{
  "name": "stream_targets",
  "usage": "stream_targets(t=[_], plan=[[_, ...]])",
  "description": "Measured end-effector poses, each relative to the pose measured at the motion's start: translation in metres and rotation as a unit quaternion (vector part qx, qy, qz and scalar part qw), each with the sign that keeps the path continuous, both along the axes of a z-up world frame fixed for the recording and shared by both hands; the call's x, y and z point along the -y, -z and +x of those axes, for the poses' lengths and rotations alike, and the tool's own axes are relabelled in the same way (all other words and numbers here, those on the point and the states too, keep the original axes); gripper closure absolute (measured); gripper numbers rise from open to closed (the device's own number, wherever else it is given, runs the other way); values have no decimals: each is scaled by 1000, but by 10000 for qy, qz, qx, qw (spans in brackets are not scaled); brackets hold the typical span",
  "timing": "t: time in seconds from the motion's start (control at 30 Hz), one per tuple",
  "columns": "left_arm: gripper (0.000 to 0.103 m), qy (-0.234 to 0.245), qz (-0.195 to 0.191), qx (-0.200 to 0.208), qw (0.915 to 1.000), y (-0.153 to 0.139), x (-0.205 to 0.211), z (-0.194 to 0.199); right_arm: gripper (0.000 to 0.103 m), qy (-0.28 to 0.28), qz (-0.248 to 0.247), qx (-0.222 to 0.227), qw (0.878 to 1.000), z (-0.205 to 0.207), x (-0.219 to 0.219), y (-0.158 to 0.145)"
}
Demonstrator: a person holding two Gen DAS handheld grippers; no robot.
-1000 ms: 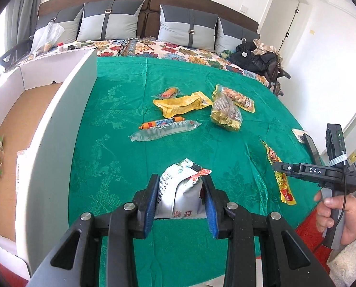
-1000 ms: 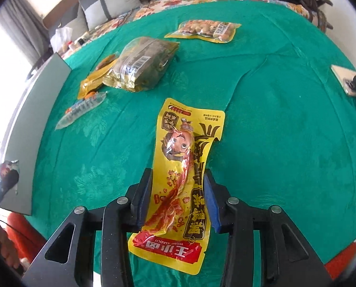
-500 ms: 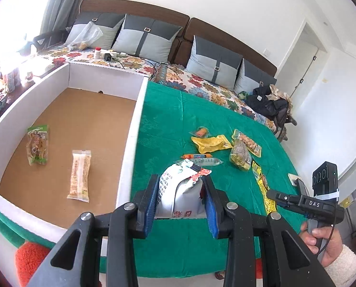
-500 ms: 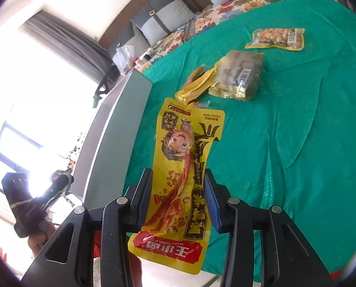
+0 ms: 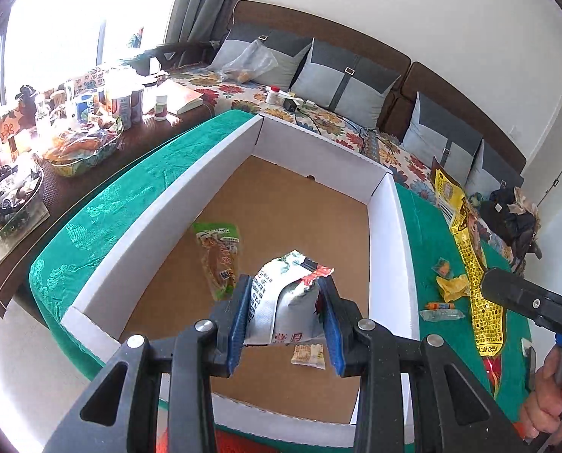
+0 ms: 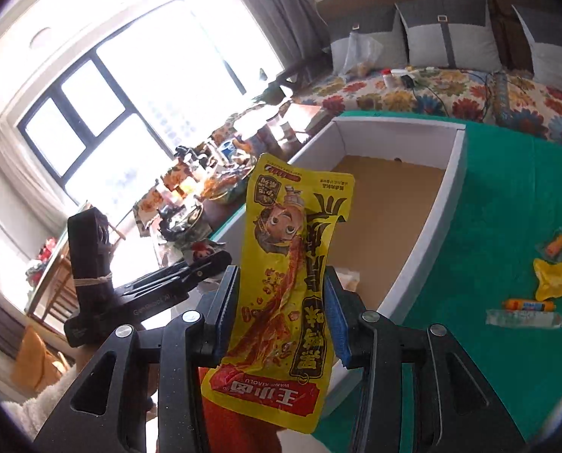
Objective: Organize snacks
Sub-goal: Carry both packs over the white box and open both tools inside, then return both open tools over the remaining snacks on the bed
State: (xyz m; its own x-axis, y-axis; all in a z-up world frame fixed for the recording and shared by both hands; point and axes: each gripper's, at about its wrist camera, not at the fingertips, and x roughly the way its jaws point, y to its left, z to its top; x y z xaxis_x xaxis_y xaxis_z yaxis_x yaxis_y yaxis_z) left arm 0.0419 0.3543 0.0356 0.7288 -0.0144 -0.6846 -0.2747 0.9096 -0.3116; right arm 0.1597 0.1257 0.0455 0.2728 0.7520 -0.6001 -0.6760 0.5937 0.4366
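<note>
Over box [image 5: 190,204]: left jaws clamp white packet [image 5: 284,302]; right jaws grip yellow pouch [image 6: 292,283].

The box [image 5: 220,173] stands on the bed [image 5: 103,207]; two snack packs [image 5: 220,256] lie in it. Loose snacks [image 5: 451,290] lie right of it, pillows [image 5: 341,83] behind.

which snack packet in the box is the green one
The green packet lying along the box's left wall; the other packet in there is pale orange, near the front.
</note>
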Motion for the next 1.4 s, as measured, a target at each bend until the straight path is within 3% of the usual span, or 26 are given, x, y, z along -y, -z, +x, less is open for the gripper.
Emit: stream_targets(t=[0.17,0.33,0.37,0.4,0.43,0.47,0.5,0.53,0.67,0.77,0.9,1.03,1.2,1.27,1.4], plan=[[68,-29,55,-52,10000,10,-2,-7,58,-13,-153,-79,9999,-3,-21,20],[68,-12,48,-81,10000,16,-2,-4,58,14,-322,140,9994,-9,-31,16],[68,-22,52,-91,9999,17,-2,-2,57,63,-354,180,9992,-8,-34,16],[68,-37,65,-111,9999,19,-2,0,49,120,-409,221,9988,-7,-35,17],[57,-58,83,-167,9998,21,-2,3,38,192,-473,241,9984,-4,-37,18],[29,-72,82,-287,9995,24,-3,7,29,212,-460,194,9985,-2,-37,19],[16,-133,92,-395,9991,26,-3,9,19,241,-428,144,9987,0,-36,19],[7,-217,114,-401,9989,28,-3,8,20,286,-439,134,9985,-1,-34,19],[7,-190,74,-328,9993,29,5,1,21,354,-588,378,9969,-6,-11,22],[7,-146,39,-248,9996,25,19,-3,21,494,-882,643,9928,-8,25,40],[7,187,-97,-48,9998,15,53,-5,21,866,-1633,958,9781,-11,98,91],[7,803,-114,22,9967,7,110,6,21,1516,-2054,817,9634,-20,193,134],[7,1797,15,-145,9836,9,208,31,21,2609,-2521,766,9287,-25,291,162],[7,2115,105,-290,9769,19,246,42,21,3124,-2465,680,9149,-28,324,167],[7,2478,414,-628,9659,57,309,66,21,3712,-2178,493,9013,-28,360,165]])
